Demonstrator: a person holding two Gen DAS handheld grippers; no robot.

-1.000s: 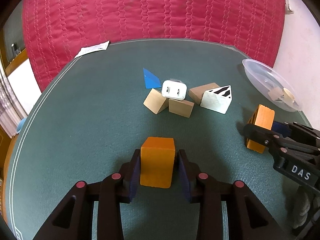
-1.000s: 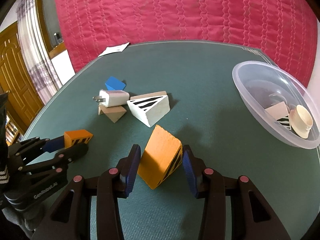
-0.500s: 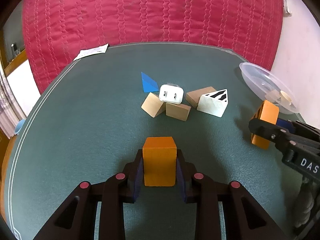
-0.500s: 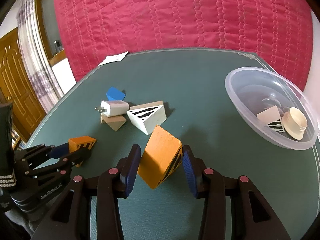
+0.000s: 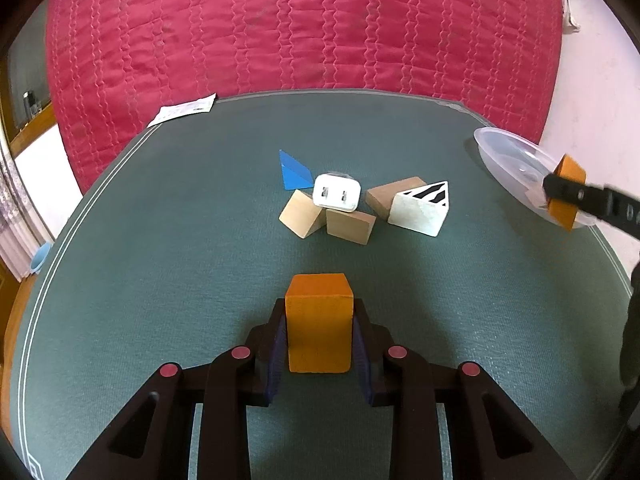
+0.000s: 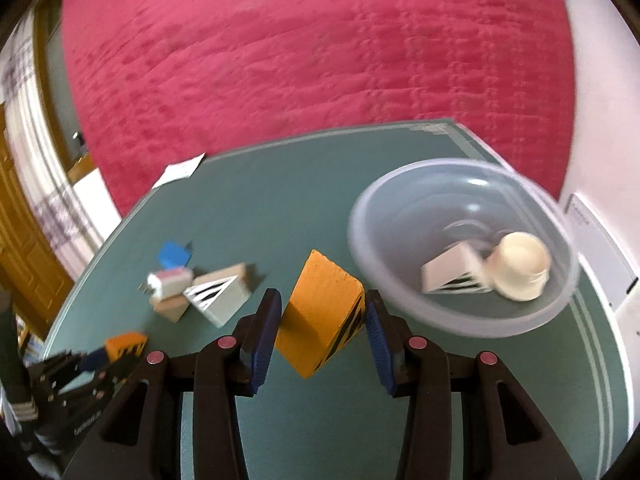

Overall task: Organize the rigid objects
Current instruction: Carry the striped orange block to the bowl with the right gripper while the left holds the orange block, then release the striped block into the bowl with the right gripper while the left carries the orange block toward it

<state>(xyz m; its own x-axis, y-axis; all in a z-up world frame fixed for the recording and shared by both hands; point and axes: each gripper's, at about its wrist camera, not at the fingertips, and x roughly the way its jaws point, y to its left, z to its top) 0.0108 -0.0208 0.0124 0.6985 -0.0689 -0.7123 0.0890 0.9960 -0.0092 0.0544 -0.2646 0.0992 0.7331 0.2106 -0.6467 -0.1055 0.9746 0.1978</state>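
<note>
Right tongs (image 6: pixel 320 318) have carried their orange wedge block (image 6: pixel 320 312) away from the worktop centre to the near rim of the clear plastic bowl (image 6: pixel 556 308); left wrist view shows that wedge now in front of the bowl's edge, where a second ago it sat low on the green worktop (image 5: pixel 160 260). Pads clamp the wedge tilted, black stripes on its lower face. Right view is motion-blurred. Bowl holds a white striped wedge (image 6: pixel 452 276) and a cream cup-like piece (image 6: pixel 520 266), touching. Left tongs (image 5: pixel 319 330) are clamped on an orange rectangular block (image 5: pixel 319 322). Mid-worktop cluster: blue wedge (image 5: pixel 294 170), white plug adapter (image 5: pixel 337 193) resting on two plain wooden blocks (image 5: pixel 326 218), a third plain block (image 5: pixel 390 196) against a white striped wedge (image 5: pixel 420 210). Paper slip (image 5: pixel 186 108) at far edge.
</note>
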